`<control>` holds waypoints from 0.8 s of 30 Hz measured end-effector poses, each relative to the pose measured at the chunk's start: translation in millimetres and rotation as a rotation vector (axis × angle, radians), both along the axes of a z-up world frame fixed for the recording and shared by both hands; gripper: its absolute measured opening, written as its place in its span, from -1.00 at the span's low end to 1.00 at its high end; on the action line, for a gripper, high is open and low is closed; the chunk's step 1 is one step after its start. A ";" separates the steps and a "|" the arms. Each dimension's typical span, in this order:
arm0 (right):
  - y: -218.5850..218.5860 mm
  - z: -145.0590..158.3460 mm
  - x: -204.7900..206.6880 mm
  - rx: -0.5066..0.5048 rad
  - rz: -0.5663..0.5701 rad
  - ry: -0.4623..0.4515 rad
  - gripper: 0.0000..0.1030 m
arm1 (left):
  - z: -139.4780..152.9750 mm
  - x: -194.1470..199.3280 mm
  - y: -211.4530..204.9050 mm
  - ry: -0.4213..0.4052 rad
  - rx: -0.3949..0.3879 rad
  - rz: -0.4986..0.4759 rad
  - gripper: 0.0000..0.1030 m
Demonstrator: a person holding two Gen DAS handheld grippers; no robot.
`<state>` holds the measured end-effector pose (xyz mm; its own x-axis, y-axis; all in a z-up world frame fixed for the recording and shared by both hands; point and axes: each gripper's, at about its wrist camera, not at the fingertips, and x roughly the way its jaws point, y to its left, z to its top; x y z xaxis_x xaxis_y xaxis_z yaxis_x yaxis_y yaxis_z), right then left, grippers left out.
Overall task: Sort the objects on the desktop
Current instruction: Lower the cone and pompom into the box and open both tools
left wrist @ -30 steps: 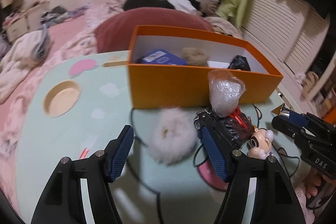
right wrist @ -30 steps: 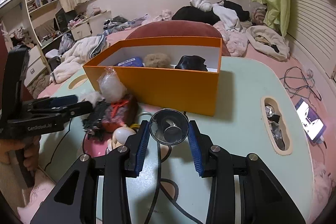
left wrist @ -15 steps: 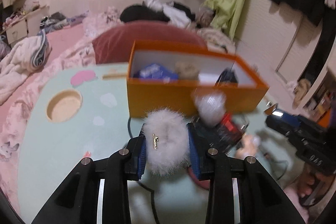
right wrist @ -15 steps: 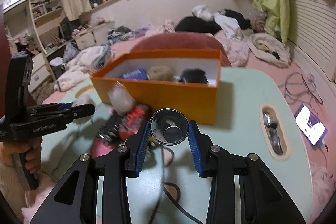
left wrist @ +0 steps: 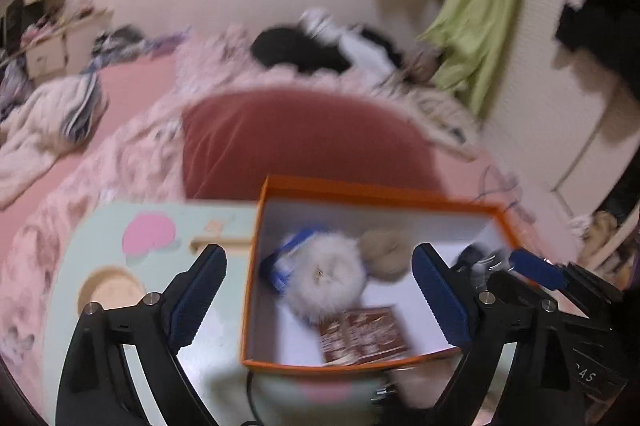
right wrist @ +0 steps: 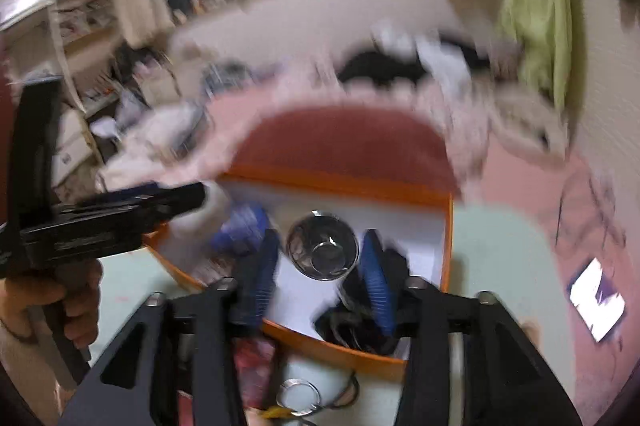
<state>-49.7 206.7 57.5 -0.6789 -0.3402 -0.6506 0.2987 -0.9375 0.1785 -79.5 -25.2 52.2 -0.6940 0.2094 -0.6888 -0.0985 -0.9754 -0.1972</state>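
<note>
Releasing over the orange box, the left gripper is opening, its jaws clear of the white fur pompom inside. The right gripper is opening around the metal cup; let go fully above the box floor.

Left gripper carried from the worktop to above the orange box, jaws opening, white fluffy ball now loose inside the box, right gripper also moved over the box, jaws opening around the small metal bowl.

Both grippers — jaws opening
</note>
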 end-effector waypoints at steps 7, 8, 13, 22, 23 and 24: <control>1.1 -16.1 22.2 0.034 0.029 0.068 0.08 | -28.8 21.0 -5.5 -0.025 0.072 -0.033 0.81; 1.4 -16.5 21.6 0.042 0.029 0.067 0.09 | -28.3 25.3 -4.0 -0.021 0.064 -0.037 0.79; 0.3 -15.4 28.8 0.065 0.029 0.067 0.13 | -26.2 41.9 2.7 0.039 0.009 -0.053 0.79; 12.0 14.4 88.9 -0.025 0.068 0.159 0.19 | 3.6 103.9 -13.2 0.160 0.066 -0.063 0.78; 12.6 13.7 94.1 -0.033 0.080 0.145 0.26 | 1.0 112.7 -12.6 0.145 0.055 -0.078 0.78; 12.9 11.4 102.0 -0.041 0.091 0.121 0.39 | -1.9 119.2 -11.1 0.131 0.045 -0.087 0.78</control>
<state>52.3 219.5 68.9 -0.7167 -0.4287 -0.5501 0.4041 -0.8981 0.1735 39.7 -36.3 50.3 -0.7553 0.3012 -0.5820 -0.2105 -0.9526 -0.2199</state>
